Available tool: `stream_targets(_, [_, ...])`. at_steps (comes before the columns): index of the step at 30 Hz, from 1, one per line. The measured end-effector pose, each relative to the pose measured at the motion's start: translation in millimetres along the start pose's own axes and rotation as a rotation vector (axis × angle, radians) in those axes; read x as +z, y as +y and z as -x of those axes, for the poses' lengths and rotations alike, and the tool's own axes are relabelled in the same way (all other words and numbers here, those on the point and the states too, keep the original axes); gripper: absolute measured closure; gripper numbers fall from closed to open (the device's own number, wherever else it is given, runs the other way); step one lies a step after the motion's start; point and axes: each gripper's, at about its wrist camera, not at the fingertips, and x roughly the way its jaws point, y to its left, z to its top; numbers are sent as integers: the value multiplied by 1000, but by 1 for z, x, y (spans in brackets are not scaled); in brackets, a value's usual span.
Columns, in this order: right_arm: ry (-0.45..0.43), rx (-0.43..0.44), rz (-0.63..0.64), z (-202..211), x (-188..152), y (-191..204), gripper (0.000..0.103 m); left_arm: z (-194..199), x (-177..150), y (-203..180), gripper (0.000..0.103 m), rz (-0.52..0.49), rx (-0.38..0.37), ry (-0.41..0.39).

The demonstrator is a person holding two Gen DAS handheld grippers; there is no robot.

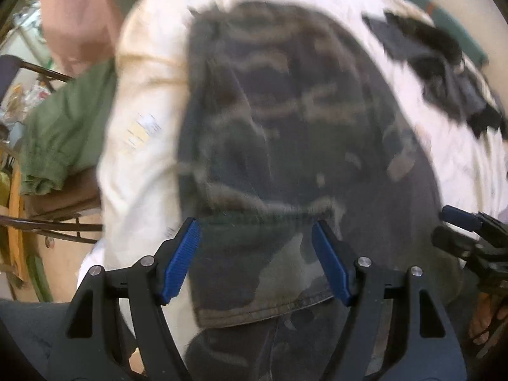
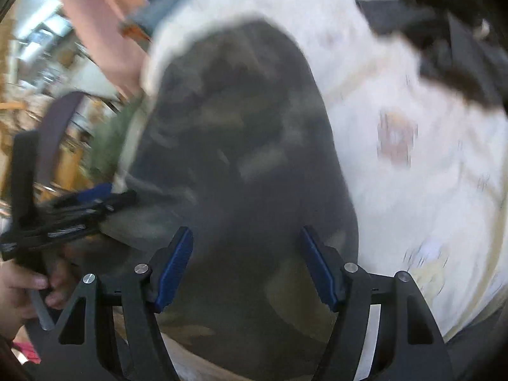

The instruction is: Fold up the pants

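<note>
Both the left gripper [image 1: 255, 263] and right gripper [image 2: 246, 266] hang wide apart, gripping nothing. The camo pants [image 1: 285, 146] lie under them on the white table [image 1: 143, 165], stretching long away. Only the left view shows green cloth [image 1: 70, 120].

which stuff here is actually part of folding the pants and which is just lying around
Part of the job:
- camouflage pants
- left gripper, open above them
- right gripper, open above them

Just lying about:
- white table cover under the pants
- green garment off the table's edge
- black clothes at the far side
</note>
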Motion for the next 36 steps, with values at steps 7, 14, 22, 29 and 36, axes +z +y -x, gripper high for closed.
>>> stream_targets(7, [220,-186,74,-55,-12,-1,31,-44,-21,-5,31,-85,48,86])
stream_targets(14, [131,-136,61,-35,-9,2,30,-26,-16,-1,30,-34,20,94])
stream_targets(22, [-132,39,-92,25,5,-17,30,22,7,27,22,82,-88,-28])
stream_targets(29, [-133,37,-144,22,7,-25,30,14,17,47,22,132,-75,-27])
stream_targets(36, [-142,116,-90,47,76,-35,30,27,71,92,22,232,-46,-106])
